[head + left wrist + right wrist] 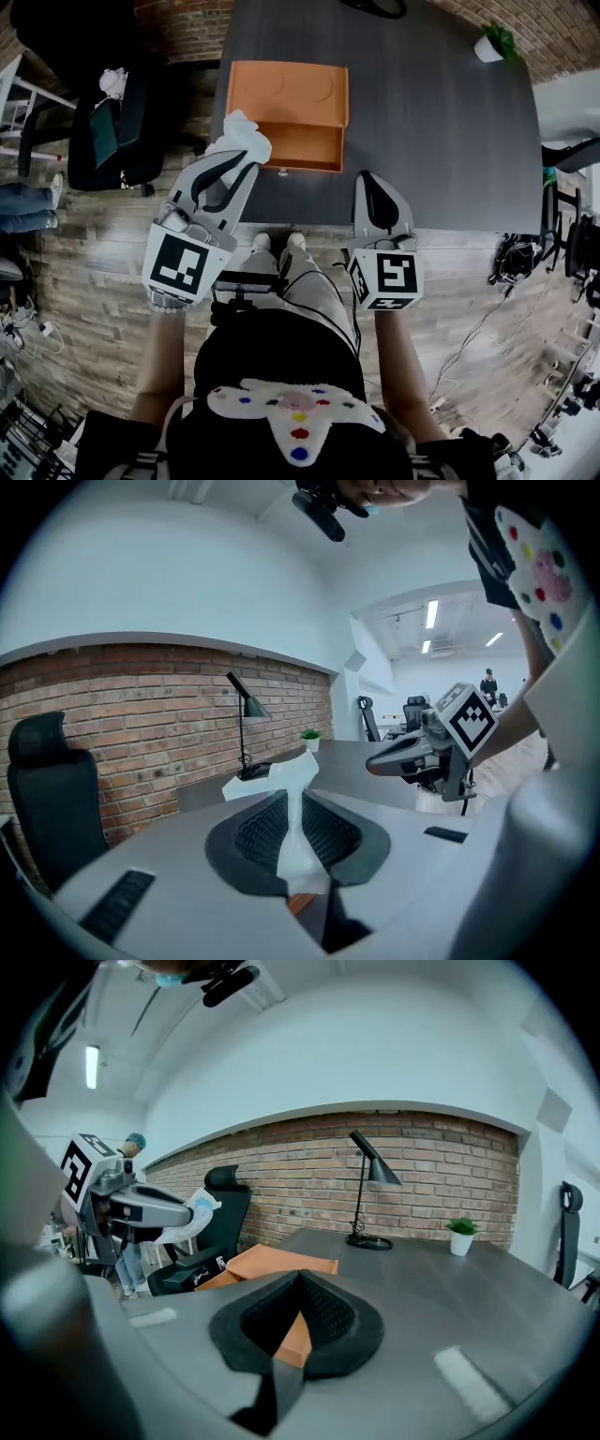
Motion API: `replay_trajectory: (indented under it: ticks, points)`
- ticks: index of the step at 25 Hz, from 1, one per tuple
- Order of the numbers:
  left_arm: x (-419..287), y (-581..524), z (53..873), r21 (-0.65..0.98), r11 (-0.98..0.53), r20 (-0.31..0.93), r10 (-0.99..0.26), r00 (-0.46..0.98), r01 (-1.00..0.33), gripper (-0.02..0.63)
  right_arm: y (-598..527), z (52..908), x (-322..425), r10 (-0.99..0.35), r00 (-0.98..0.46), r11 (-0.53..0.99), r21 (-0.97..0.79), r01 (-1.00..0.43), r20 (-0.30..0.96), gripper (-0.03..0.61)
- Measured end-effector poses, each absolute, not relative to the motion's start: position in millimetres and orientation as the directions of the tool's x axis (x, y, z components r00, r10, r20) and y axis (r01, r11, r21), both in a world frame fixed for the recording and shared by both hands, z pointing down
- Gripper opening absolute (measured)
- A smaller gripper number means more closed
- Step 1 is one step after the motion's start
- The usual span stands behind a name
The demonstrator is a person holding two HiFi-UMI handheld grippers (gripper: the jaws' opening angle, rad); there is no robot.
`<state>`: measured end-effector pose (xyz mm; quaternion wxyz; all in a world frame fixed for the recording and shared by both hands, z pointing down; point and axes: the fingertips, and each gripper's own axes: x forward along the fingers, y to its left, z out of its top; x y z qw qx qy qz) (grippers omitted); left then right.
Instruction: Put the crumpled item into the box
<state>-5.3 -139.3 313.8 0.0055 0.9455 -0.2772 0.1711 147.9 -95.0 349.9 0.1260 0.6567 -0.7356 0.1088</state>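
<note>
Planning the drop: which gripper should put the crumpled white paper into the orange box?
Left. The left gripper holds the crumpled white paper close to the orange box; the right gripper is shut and empty.

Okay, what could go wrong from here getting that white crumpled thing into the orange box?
The left gripper pinches only a thin fold of the crumpled item, with most of it bunched past the tips, so it might slip free. It also seems to hang at the orange box's near left corner, by the table edge, not over the box. Released now, it would likely land outside.
</note>
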Motion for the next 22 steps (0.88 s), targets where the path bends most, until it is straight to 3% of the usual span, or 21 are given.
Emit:
replay_trajectory:
  ticks: [7,22]
  points:
    - [26.4,-140.8,322.0,-0.112,-0.893,0.354,-0.446,0.822,-0.436,0.046,-83.6,343.7,170.7,-0.946,-0.061,0.066,0.004,-0.998,0.320,0.009]
    - [72.5,-154.7,401.8,-0.045,-0.981,0.568,-0.181,0.803,-0.189,0.046,-61.2,355.1,198.2,-0.938,0.040,-0.053,-0.027,-0.998,0.345,0.009]
